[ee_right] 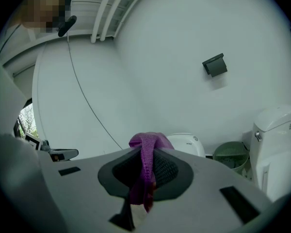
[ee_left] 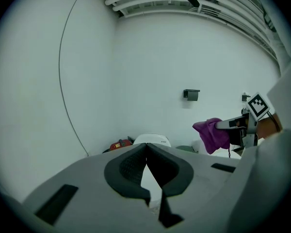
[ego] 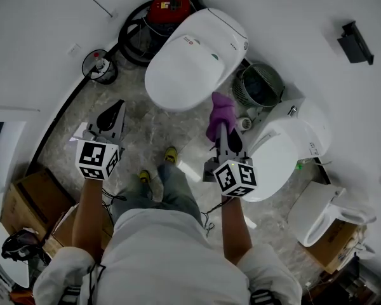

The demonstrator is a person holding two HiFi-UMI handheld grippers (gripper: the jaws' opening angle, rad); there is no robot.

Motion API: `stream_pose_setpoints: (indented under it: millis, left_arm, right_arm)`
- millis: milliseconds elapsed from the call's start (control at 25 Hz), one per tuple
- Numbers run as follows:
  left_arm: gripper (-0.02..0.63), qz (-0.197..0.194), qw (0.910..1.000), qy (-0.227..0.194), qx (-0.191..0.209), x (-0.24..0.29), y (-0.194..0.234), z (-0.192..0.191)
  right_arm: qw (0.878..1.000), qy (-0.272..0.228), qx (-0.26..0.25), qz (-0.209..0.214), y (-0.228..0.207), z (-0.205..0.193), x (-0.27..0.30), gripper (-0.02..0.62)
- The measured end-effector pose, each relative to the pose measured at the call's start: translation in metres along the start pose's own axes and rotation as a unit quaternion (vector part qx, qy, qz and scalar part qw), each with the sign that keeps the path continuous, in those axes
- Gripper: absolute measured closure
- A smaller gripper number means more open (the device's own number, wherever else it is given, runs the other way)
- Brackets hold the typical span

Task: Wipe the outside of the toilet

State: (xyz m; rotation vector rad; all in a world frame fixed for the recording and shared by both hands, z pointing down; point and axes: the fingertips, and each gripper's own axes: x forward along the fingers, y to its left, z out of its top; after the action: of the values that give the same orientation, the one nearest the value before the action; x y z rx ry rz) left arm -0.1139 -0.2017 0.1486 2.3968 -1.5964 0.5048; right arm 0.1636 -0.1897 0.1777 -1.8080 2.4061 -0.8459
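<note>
A white toilet (ego: 193, 56) with its lid down stands ahead against the curved wall; its top shows in the left gripper view (ee_left: 152, 139) and in the right gripper view (ee_right: 186, 143). My right gripper (ego: 223, 131) is shut on a purple cloth (ego: 220, 114), which hangs just short of the toilet's near right side. The cloth (ee_right: 144, 169) runs between the pads in the right gripper view, and the left gripper view shows the cloth (ee_left: 212, 134) at the right. My left gripper (ego: 112, 115) is shut and holds nothing, out to the left of the toilet.
A second white toilet (ego: 286, 154) stands at the right, a third (ego: 320, 211) lower right. A green basket (ego: 259, 85) sits between the toilets. A red machine (ego: 170, 9) with black hose lies behind the toilet. Cardboard boxes (ego: 25, 202) stand lower left.
</note>
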Motion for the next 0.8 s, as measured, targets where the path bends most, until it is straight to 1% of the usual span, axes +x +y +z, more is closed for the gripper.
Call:
stream_pose_setpoints:
  millis: [280, 440, 640, 800]
  left_arm:
    - [0.592, -0.013, 0.9998, -0.006, 0.011, 0.012, 0.001, -0.018]
    - [0.592, -0.017, 0.9997, -0.014, 0.015, 0.011, 0.006, -0.034]
    - [0.592, -0.019, 0.9994, -0.022, 0.018, 0.022, 0.013, -0.068]
    - [0.594, -0.022, 0.9994, -0.023, 0.014, 0.029, 0.014, -0.093]
  right_arm:
    - [1.0, -0.011, 0.008, -0.006, -0.005, -0.024, 0.006, 0.538]
    - [1.0, -0.021, 0.003, -0.006, -0.003, -0.039, 0.009, 0.538]
    - [0.999, -0.039, -0.002, -0.016, -0.013, -0.067, 0.014, 0.538]
    - [0.999, -0.047, 0.003, -0.027, -0.024, -0.089, 0.017, 0.538]
